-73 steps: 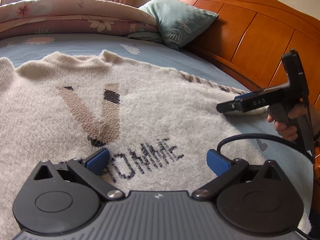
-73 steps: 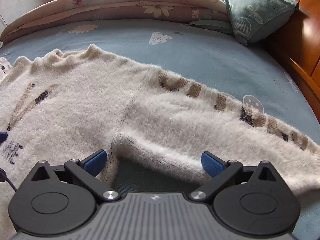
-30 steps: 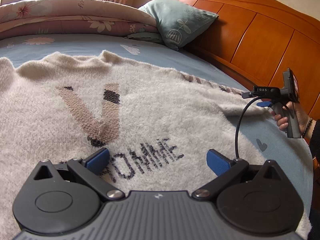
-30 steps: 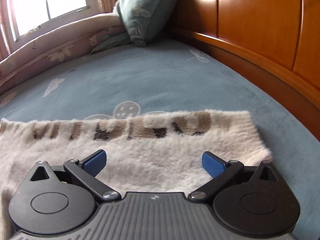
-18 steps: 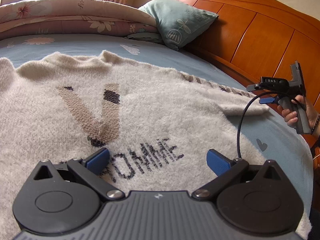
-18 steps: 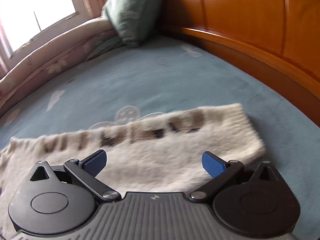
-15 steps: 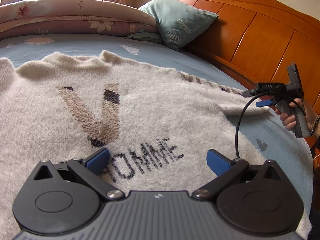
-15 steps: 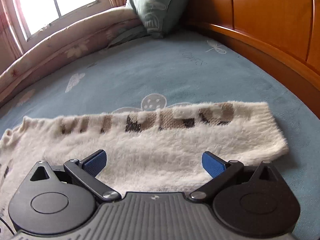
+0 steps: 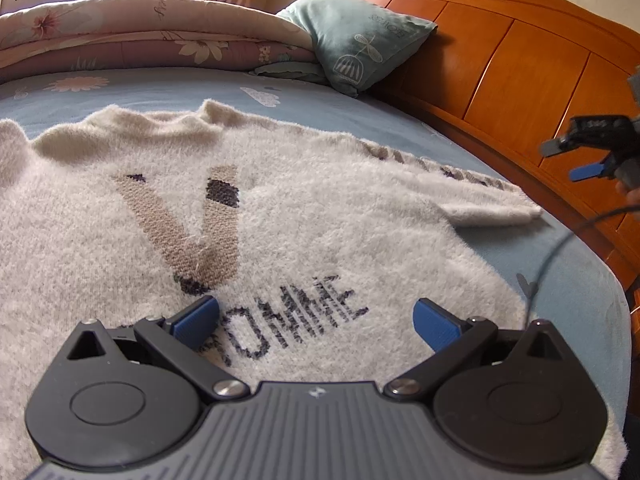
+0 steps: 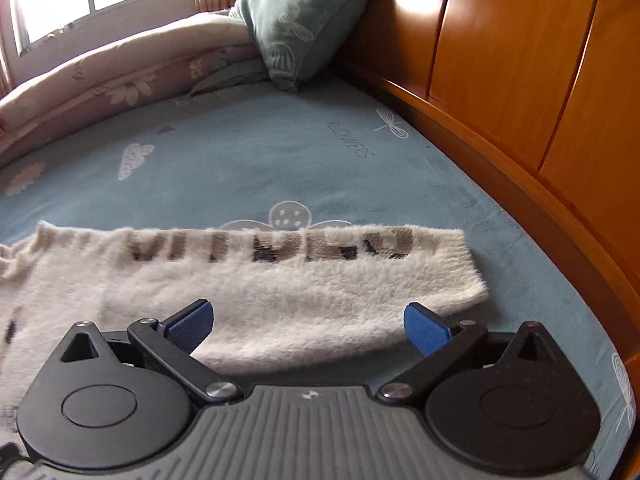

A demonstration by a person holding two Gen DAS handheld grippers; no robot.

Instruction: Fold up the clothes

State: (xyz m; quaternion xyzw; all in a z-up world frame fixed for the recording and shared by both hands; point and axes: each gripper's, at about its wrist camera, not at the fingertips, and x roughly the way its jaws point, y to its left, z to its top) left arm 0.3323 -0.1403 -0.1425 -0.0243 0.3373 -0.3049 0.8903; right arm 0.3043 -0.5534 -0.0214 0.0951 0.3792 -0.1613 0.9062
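Left wrist view first: my left tongs point(image 9: 316, 314) hang wide over the lower chest of the cream sweater point(image 9: 280, 216), which lies spread face up on the blue bed sheet point(image 9: 576, 280), its knitted V and dark lettering just ahead of the blue pads, nothing between them. Off to the right I see my right tongs point(image 9: 570, 160) held in the air above the sleeve point(image 9: 490, 208), near the wooden headboard point(image 9: 520, 60), with a cable trailing down from them; from here they look parted, clear of the cloth. Right wrist view next: my right tongs point(image 10: 308, 322) are spread wide and empty, poised just short of the sleeve point(image 10: 280, 280), which stretches flat across the sheet point(image 10: 280, 152) with its patterned band on the far edge and the cuff end to the right. A green pillow point(image 10: 308, 16) and a rolled quilt point(image 10: 100, 80) sit well beyond. I judge the step in hand to be taking the sleeve and folding it in over the body. To do it well I should come down low at the cuff, catch both layers of the fuzzy knit and not only the top pile, lift just enough to clear the sheet, and carry it straight across so the crease falls at the shoulder, while my left tongs press the body to stop it sliding.
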